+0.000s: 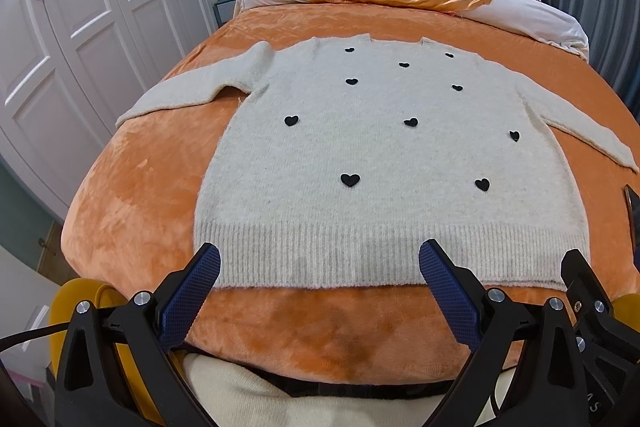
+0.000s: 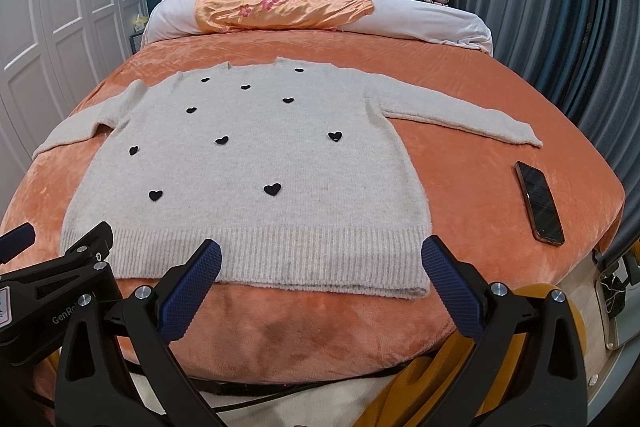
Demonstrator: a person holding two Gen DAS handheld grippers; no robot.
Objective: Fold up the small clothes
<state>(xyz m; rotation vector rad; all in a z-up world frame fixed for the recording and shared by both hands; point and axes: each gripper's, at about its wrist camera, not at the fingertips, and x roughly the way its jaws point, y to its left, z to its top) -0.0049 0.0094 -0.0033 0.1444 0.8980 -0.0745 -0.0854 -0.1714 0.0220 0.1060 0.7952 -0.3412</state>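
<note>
**Sweater flat, no fold begun**

The sweater point(image 1: 376, 155) lay spread face up on the bed point(image 1: 132, 195), both sleeves out to the sides, hem nearest the camera. No fold appeared made, so the whole task seemed left. The left gripper point(image 1: 320, 265) and right gripper point(image 2: 322, 261) hung over the hem, jaws wide apart and holding nothing. A phone point(image 2: 539, 202) lay right of the sweater, apart from it.

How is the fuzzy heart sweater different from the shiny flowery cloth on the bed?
The pale grey knitted sweater with black hearts lies spread flat; the glossy orange floral satin cloth is crumpled. The sweater is near the bed's foot; the cloth is up by the headboard. Both rest on the bed.
</note>
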